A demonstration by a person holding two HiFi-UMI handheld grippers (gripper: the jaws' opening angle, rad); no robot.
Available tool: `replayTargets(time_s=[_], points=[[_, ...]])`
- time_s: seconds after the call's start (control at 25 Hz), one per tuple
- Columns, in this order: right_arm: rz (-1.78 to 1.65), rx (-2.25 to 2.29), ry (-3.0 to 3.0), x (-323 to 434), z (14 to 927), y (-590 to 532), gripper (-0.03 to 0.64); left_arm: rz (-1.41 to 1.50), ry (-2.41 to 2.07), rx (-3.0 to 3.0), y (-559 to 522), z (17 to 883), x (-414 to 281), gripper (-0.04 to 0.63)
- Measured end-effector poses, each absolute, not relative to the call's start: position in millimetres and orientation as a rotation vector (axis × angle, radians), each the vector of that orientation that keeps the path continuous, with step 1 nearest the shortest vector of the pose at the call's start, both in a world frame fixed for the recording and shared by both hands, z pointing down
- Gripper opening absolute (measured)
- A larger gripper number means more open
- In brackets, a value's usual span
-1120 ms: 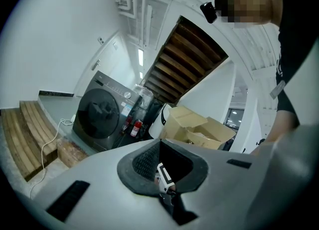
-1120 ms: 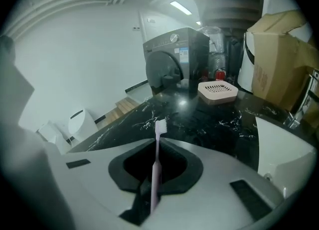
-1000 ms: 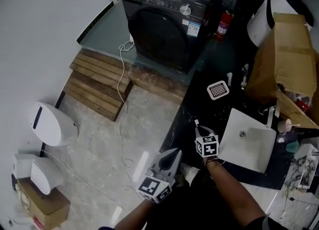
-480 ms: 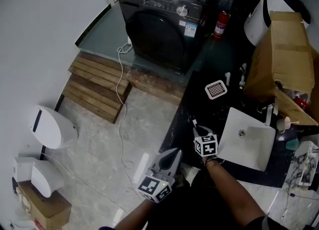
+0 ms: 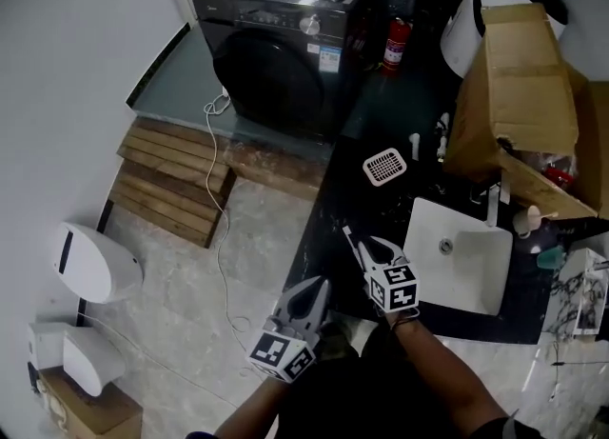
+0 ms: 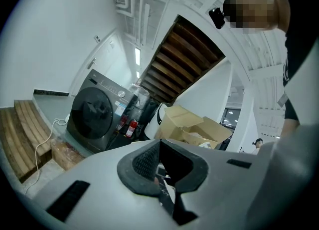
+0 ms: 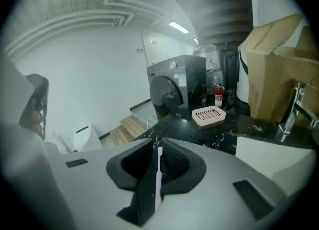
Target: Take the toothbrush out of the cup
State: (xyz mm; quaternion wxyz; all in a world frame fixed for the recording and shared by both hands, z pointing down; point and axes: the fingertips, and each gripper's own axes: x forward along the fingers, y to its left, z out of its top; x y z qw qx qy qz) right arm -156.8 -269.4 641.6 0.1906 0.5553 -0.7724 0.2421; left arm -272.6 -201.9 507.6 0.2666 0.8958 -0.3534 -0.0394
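The right gripper (image 5: 362, 245) hangs over the near left part of the black counter (image 5: 328, 201), just left of the white sink (image 5: 473, 270); its jaws have just been easing apart, yet the white toothbrush (image 7: 158, 176) stands between them, pinched along the seam with its thin end poking out past the tips (the bristle end cannot be made out). In the head view the brush's tip points toward the far left, clear of the counter top. The left gripper (image 5: 318, 288) is held off the counter's near edge, over the pale floor; its jaws are together with nothing in them. Farther along the counter a slatted white soap dish (image 5: 384, 167) lies flat; behind it to the right is a cardboard box (image 5: 519, 85), and at the far left a dark washing machine (image 5: 276, 56).
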Motion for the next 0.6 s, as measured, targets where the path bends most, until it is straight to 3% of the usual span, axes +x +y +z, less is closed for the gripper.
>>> replayTargets(time_s=[0.2,0.6], points=[[0.654,1.702,-2.214,-115.0,574.2,-244.8,0.016,-0.101,-0.909,2.473,-200.2,495.2,-227.4,0.02],[0.609,2.076,-2.221,26.2,469.8,-156.3,0.014,-0.061,-0.656,2.61,-179.2,458.9,-80.4,0.02]])
